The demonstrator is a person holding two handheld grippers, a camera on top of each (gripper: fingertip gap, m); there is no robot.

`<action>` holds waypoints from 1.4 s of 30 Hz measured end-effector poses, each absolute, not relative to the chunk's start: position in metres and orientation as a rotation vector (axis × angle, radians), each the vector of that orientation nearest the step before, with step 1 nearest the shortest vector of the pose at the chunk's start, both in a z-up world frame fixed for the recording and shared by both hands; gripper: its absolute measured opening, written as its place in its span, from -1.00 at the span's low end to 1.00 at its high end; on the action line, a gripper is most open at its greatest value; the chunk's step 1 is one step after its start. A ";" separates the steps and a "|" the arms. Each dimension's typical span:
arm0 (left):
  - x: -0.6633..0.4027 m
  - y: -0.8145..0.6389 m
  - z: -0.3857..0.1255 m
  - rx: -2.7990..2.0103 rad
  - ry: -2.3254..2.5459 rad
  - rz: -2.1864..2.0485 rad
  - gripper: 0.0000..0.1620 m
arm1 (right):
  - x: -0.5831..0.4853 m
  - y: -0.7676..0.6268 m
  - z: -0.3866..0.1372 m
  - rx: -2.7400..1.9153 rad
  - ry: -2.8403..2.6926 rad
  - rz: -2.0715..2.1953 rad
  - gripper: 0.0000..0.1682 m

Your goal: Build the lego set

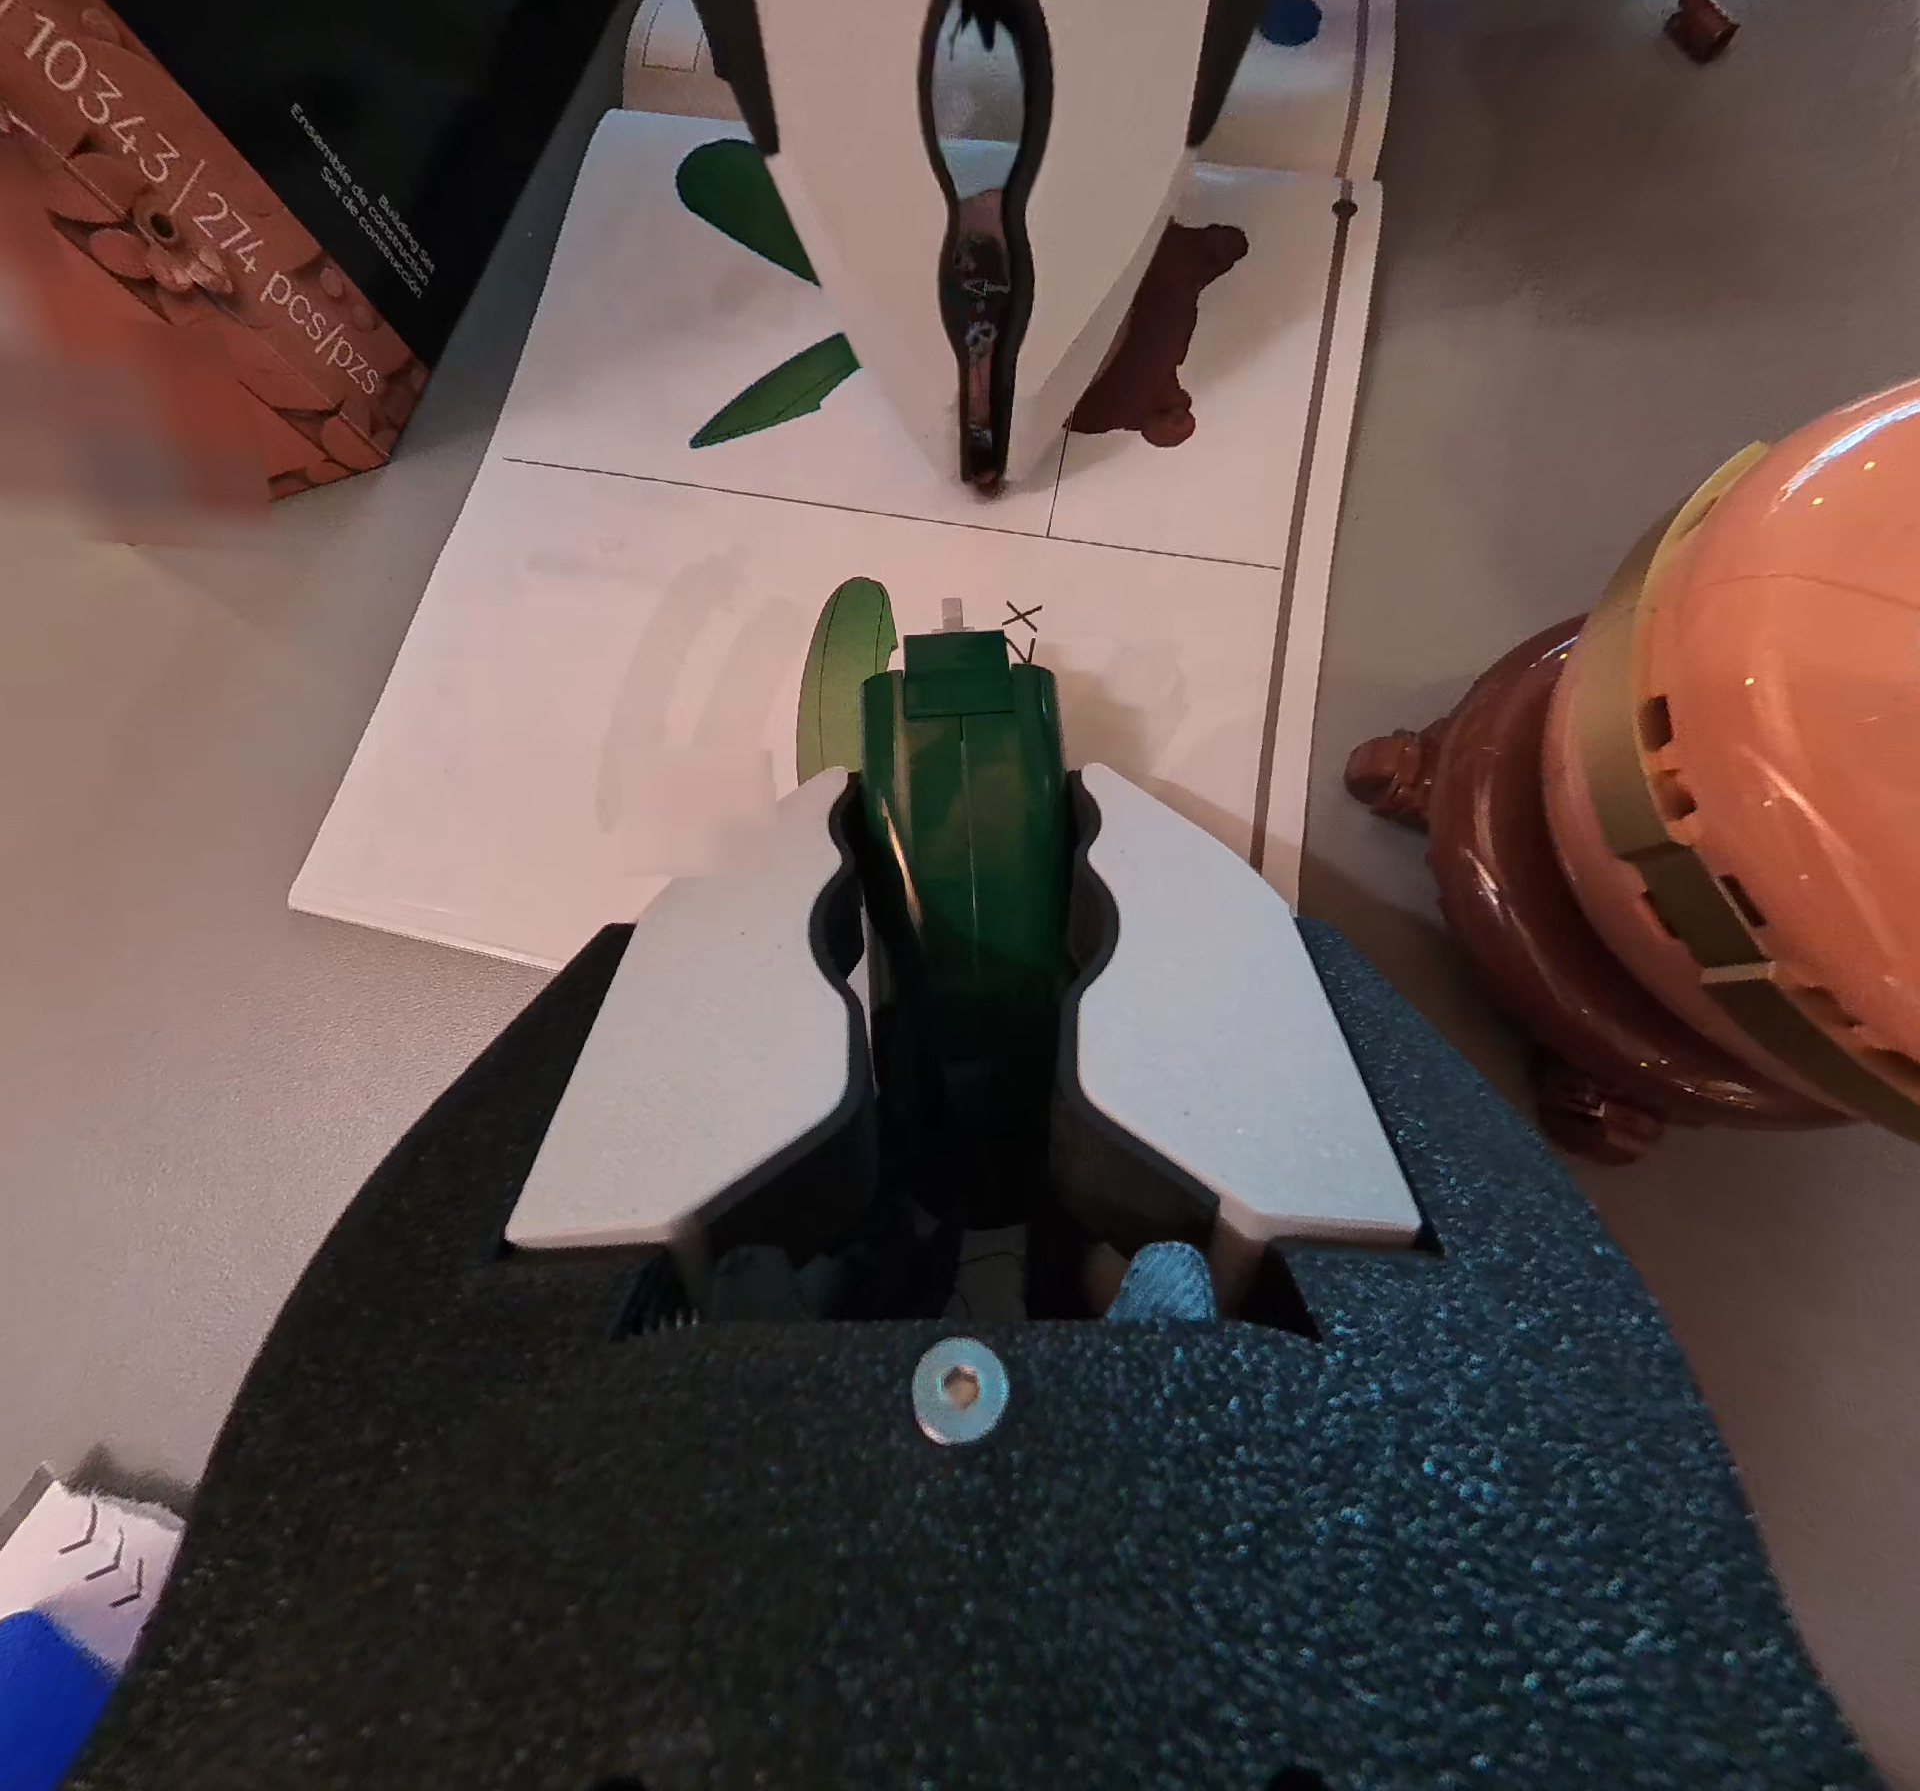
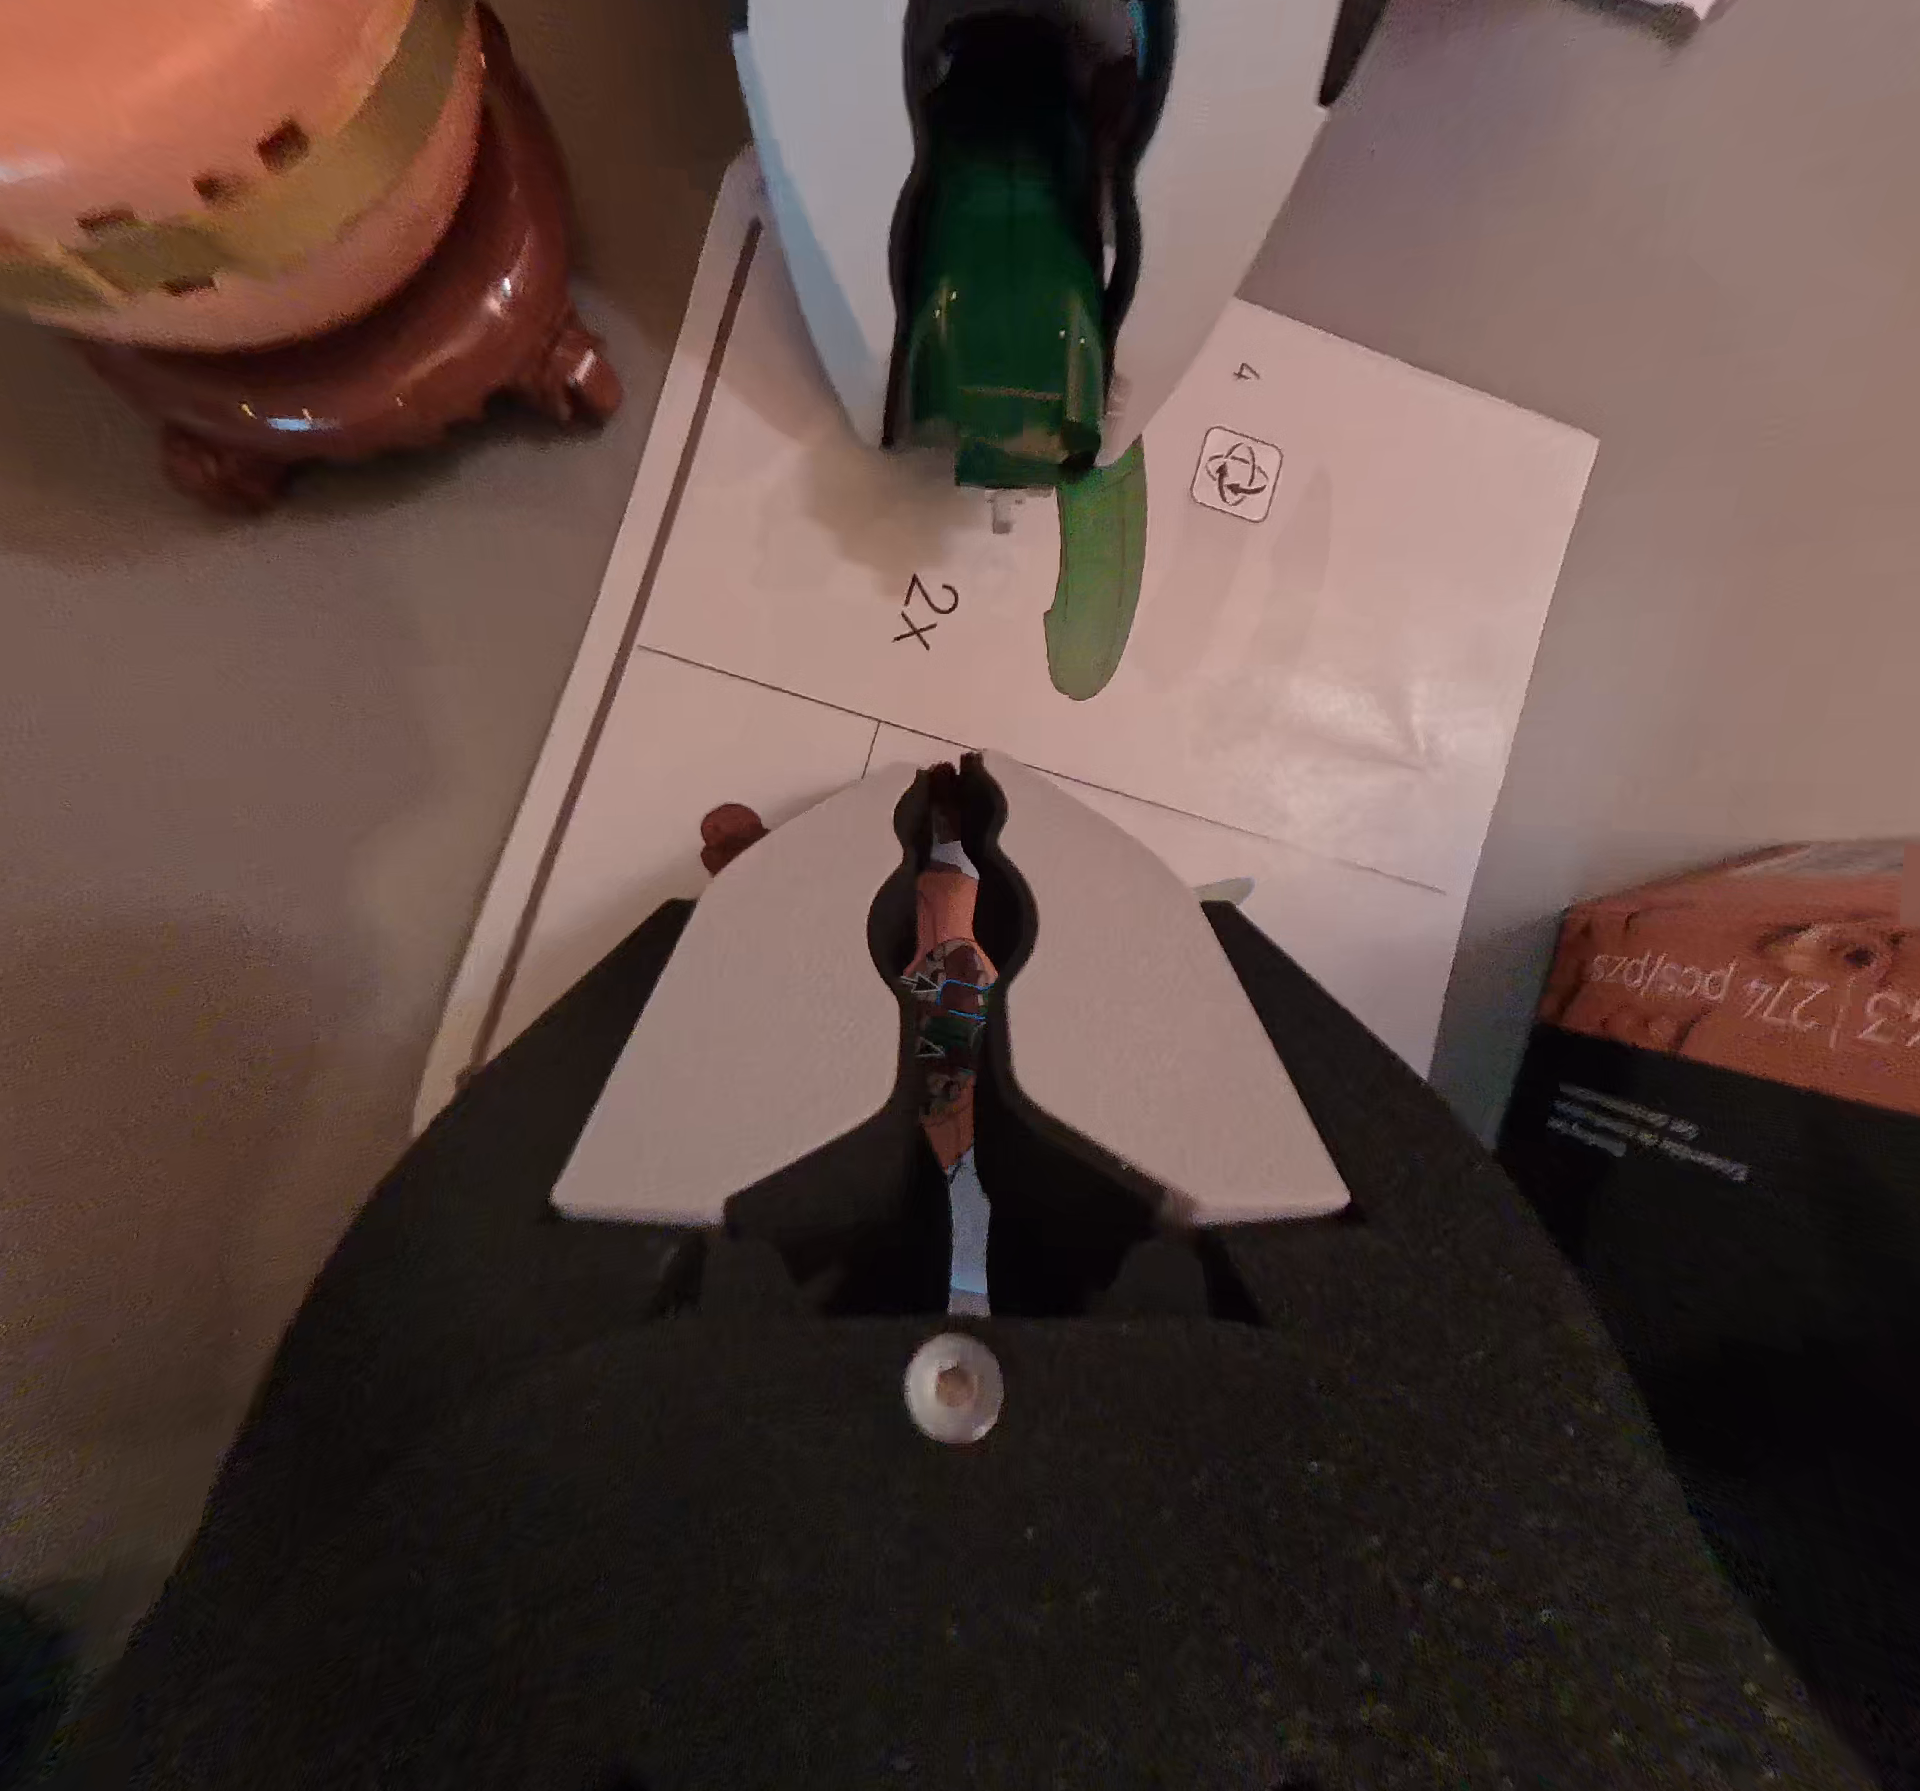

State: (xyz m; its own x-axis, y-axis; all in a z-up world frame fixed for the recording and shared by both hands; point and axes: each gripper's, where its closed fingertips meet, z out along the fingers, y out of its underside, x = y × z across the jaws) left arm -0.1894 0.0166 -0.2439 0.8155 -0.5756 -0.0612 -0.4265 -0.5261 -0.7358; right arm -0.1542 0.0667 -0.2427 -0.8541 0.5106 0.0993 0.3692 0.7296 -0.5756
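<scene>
Both tongs [image 1: 961, 796] [image 2: 956, 765] clamped over booklet [image 1: 665, 702].

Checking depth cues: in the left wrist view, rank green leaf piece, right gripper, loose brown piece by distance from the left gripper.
1. green leaf piece, held in the left gripper.
2. right gripper, straight ahead over the booklet.
3. loose brown piece, far upper right on the table.
</scene>
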 end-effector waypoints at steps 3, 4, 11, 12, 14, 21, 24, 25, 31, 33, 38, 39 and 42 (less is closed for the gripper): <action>-0.189 0.017 -0.244 -2.207 0.737 -0.236 -0.57 | -0.153 0.065 -0.237 -0.775 -2.665 0.868 -0.90; -0.189 0.016 -0.244 -2.208 0.740 -0.235 -0.57 | -0.152 0.065 -0.236 -0.786 -2.665 0.867 -0.86; -0.188 0.015 -0.244 -2.212 0.748 -0.232 -0.57 | -0.147 0.073 -0.244 -0.692 -2.689 0.758 -0.82; -0.188 0.015 -0.244 -2.212 0.747 -0.234 -0.57 | -0.148 0.072 -0.245 -0.657 -2.686 0.757 -0.83; -0.189 0.015 -0.244 -2.210 0.749 -0.235 -0.57 | -0.152 0.071 -0.245 -0.603 -2.673 0.765 -0.84; -0.188 0.015 -0.244 -2.202 0.756 -0.234 -0.57 | -0.168 0.066 -0.238 -0.524 -2.696 0.851 -0.89; -0.189 0.015 -0.244 -2.202 0.755 -0.235 -0.57 | -0.173 0.066 -0.242 -0.485 -2.698 0.812 -0.89; -0.189 0.015 -0.244 -2.202 0.755 -0.235 -0.57 | -0.174 0.065 -0.242 -0.474 -2.698 0.813 -0.89; -0.189 0.014 -0.244 -2.199 0.756 -0.237 -0.57 | -0.187 0.063 -0.242 -0.463 -2.723 0.802 -0.90; -0.189 0.015 -0.244 -2.199 0.756 -0.238 -0.57 | -0.187 0.062 -0.244 -0.442 -2.748 0.779 -0.91; -0.189 0.015 -0.244 -2.199 0.754 -0.239 -0.57 | -0.185 0.062 -0.248 -0.420 -2.752 0.778 -0.91; -0.189 0.015 -0.244 -2.199 0.754 -0.239 -0.57 | -0.184 0.063 -0.247 -0.421 -2.752 0.775 -0.91; -0.188 0.015 -0.244 -2.200 0.754 -0.239 -0.57 | -0.183 0.063 -0.247 -0.425 -2.749 0.774 -0.91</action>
State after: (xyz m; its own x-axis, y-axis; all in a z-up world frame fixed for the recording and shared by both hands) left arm -0.1885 0.0146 -0.2441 0.8060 -0.5879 -0.0693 -0.4408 -0.5178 -0.7332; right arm -0.1833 0.0633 -0.2469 -0.9252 0.3430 0.1621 0.2081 0.8161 -0.5391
